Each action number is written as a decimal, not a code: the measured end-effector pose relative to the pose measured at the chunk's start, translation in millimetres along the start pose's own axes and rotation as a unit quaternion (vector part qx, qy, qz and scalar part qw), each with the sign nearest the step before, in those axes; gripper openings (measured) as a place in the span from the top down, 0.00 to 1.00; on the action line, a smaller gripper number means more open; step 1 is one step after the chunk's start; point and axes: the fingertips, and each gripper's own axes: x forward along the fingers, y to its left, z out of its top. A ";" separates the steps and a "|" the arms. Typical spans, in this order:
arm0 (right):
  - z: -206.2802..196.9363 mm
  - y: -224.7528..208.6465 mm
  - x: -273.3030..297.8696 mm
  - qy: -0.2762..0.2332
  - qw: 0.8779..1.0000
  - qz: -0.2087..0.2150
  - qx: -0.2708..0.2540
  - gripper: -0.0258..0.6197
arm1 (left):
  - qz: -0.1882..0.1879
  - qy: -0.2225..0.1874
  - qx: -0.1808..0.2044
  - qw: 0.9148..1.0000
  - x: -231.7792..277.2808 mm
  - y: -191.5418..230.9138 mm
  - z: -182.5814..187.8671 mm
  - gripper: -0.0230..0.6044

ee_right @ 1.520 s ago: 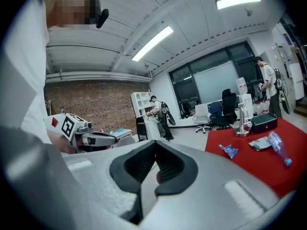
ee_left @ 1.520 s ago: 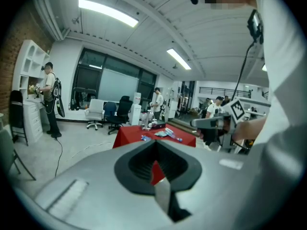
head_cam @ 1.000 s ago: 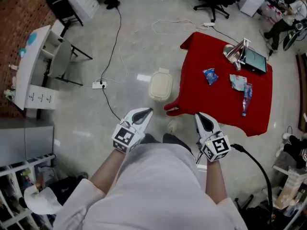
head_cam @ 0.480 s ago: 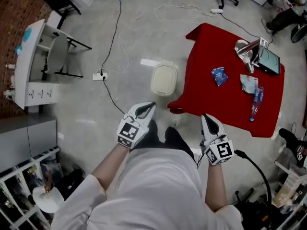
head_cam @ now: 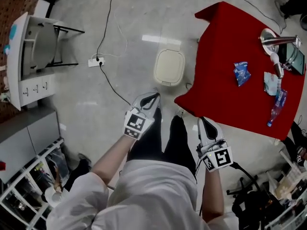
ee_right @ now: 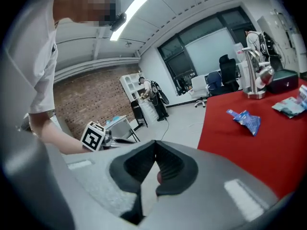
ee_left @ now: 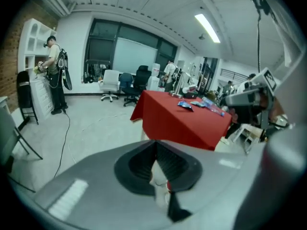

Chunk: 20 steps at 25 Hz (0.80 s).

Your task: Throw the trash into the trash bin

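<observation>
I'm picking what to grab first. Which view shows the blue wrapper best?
The right gripper view: the blue wrapper lies large and unblocked on the red table. The head view shows it small, from above; the left gripper view, only as a distant speck.

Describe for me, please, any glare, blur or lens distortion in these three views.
Head view: even light, sharp, with a white glare patch on the floor beyond the bin. Left gripper view: strong fisheye bending, dark corners, a bright ceiling lamp. Right gripper view: same bending, a strip light washed out.
</observation>
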 end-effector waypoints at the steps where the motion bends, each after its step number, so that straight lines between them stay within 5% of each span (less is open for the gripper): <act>1: -6.3 4.9 11.6 0.003 1.000 0.006 0.002 0.96 | -0.001 0.005 -0.006 1.000 7.3 6.1 -10.6 0.96; 11: -79.6 37.9 137.7 0.022 1.000 0.015 0.017 0.96 | -0.001 0.008 -0.023 1.000 39.6 69.5 -74.5 0.96; 20: -159.4 11.3 226.2 0.056 0.998 0.005 0.011 0.96 | -0.003 0.006 -0.015 1.000 60.1 116.1 -122.7 0.96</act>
